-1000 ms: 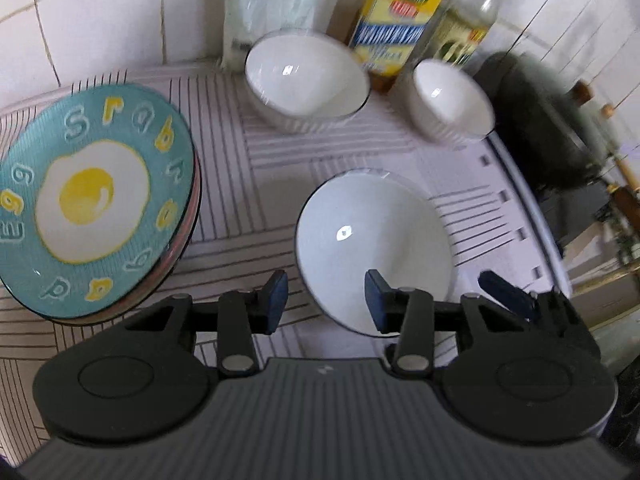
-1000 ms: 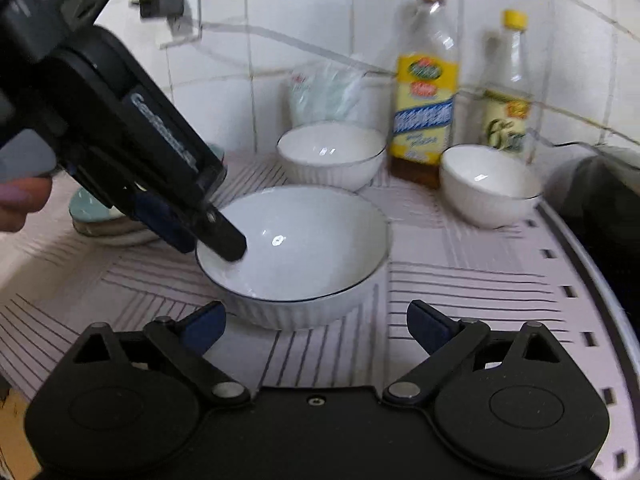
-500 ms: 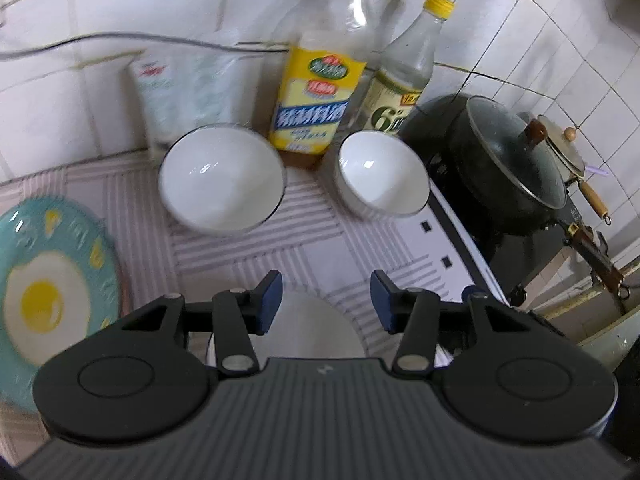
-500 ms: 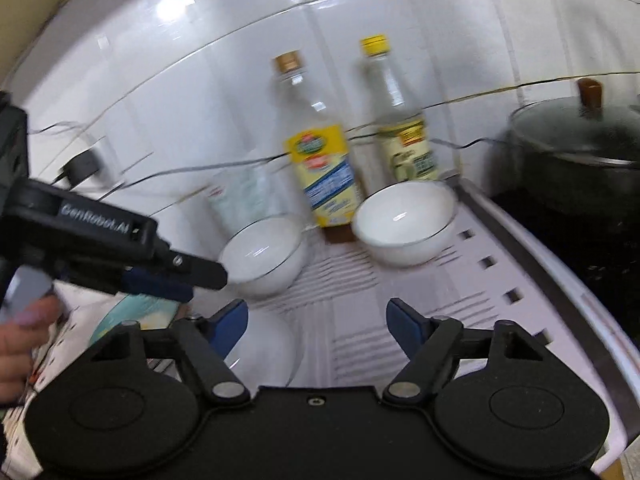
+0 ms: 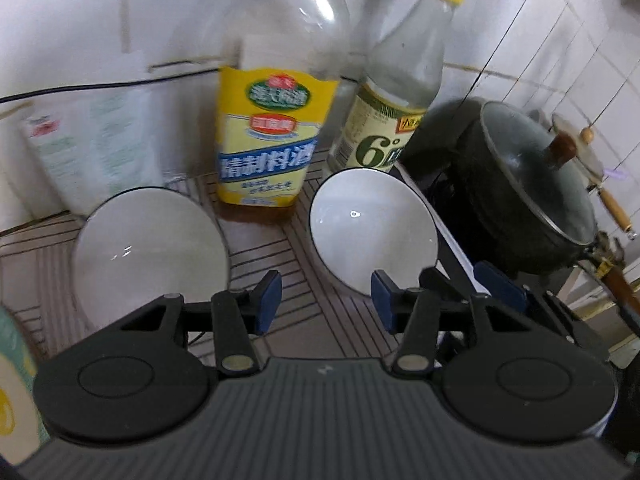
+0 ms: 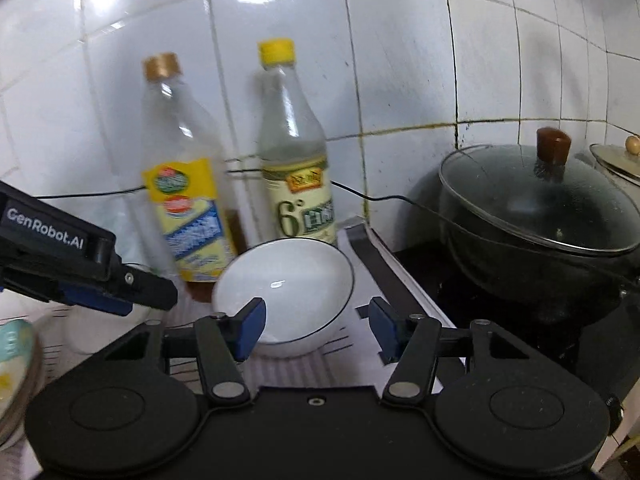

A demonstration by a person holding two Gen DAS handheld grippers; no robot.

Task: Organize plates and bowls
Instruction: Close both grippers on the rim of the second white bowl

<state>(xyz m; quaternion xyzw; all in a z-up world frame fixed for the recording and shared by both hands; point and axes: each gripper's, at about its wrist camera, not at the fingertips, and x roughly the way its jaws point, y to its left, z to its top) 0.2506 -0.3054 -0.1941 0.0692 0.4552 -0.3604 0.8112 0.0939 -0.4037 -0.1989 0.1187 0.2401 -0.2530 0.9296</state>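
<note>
Nearest to you: your left gripper point(image 5: 326, 300), blue-padded fingers spread apart with nothing between them, held over the striped counter mat point(image 5: 320, 320). Your right gripper point(image 6: 316, 326), likewise spread and empty, points at the small white ceramic bowl with a thin dark rim point(image 6: 286, 292); its left fingertip overlaps the bowl's edge in view, and you cannot tell whether it touches.

Left margin: teal plate printed with a fried egg point(image 5: 14, 392), only its edge in view, on top of a stack as the right wrist view shows.

Middle ground, left wrist view: larger white ceramic bowl point(image 5: 150, 248) on the left, the small white bowl point(image 5: 372, 236) on the right, well apart, both upright on the mat.

Behind them: clear plastic bottle with yellow-and-blue label point(image 5: 268, 136) between the two bowls; clear bottle with yellow cap and green "6°" label point(image 5: 396, 100) just behind the small bowl; blurred white packet point(image 5: 92, 148) behind the larger bowl.

Right side: black pot with glass lid and brown knob point(image 6: 536, 224) on the stove.

Farthest: white tiled wall point(image 6: 400, 80), a thin black cable point(image 6: 384, 198) running across it.
</note>
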